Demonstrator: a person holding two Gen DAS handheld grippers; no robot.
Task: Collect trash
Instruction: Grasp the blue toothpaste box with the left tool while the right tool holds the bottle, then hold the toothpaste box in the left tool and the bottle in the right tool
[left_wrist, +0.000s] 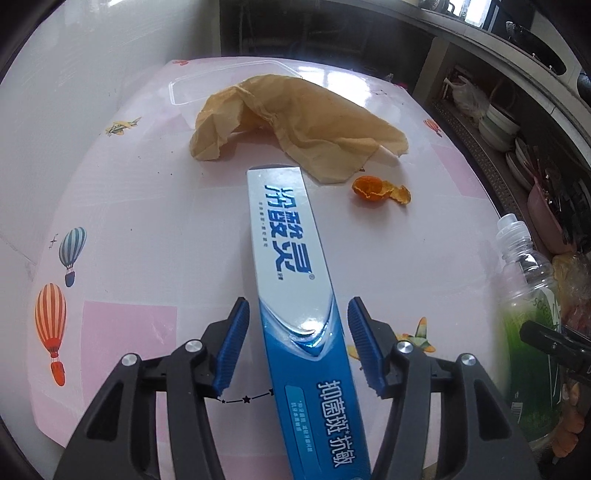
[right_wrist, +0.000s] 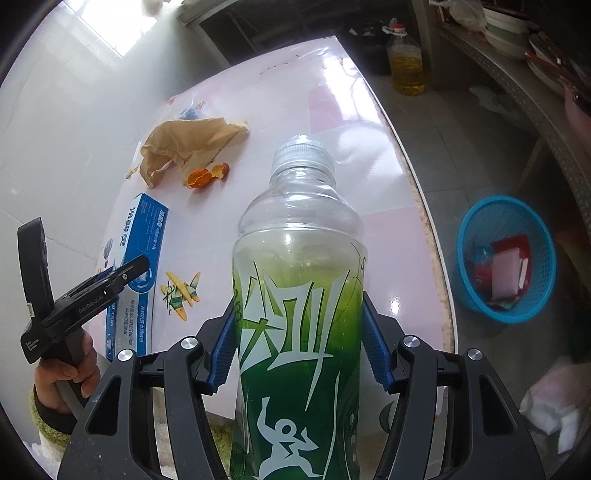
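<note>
A long blue and silver-white toothpaste box (left_wrist: 295, 295) lies flat on the table, its far end pointing to about 12 o'clock in the left wrist view. Past that end sprawls a crumpled brown paper (left_wrist: 291, 122), creased and partly folded over. At about 1 o'clock from the box's far end, just beside the paper's near edge, lies an orange peel (left_wrist: 380, 189), curled, inner side up. A clear plastic bottle (right_wrist: 299, 295) with a green label and clear cap stands upright. A blue mesh basket (right_wrist: 506, 258) sits on the floor at 3 o'clock from the bottle, holding red and pink scraps.
</note>
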